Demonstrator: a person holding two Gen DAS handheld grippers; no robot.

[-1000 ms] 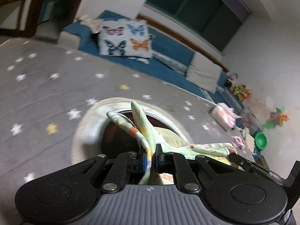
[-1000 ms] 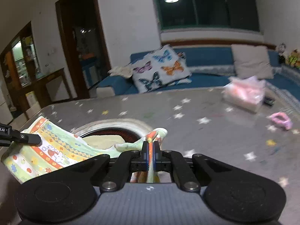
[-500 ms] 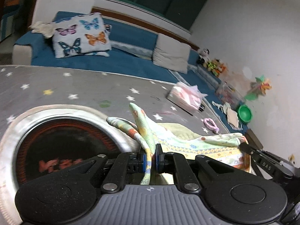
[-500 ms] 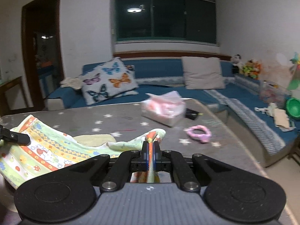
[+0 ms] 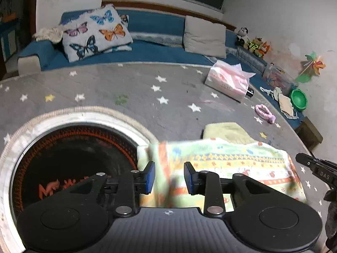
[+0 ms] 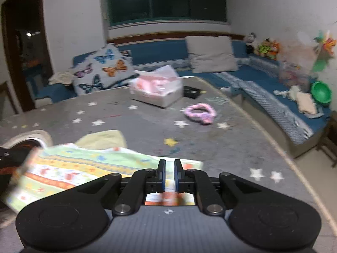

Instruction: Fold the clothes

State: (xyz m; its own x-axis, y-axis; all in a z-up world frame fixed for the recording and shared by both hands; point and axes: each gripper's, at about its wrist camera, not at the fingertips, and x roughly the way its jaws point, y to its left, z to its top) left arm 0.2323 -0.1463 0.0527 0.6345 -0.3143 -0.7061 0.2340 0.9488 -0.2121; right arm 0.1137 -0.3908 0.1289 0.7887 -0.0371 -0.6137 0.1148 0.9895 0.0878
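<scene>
Far left: your round burner [image 5: 63,120], sunk in the star-patterned table [image 5: 126,88], the cloth's left edge lying just over its rim.

Left gripper [image 5: 169,177]: jaws have just been opening and now stand apart, with the patterned cloth [image 5: 231,160] between them but not pinched, apparently to let that corner drop.

Centre: the cloth lies spread on the near part of the table, over a pale yellow garment [image 5: 227,130] that shows beyond it.

Right gripper [image 6: 169,176]: jaws almost together, a thin gap showing; the cloth lies beneath them and looks freed.

Far right: tissue pack [image 6: 157,88] and pink hair band [image 6: 200,112], well apart from the cloth.
</scene>
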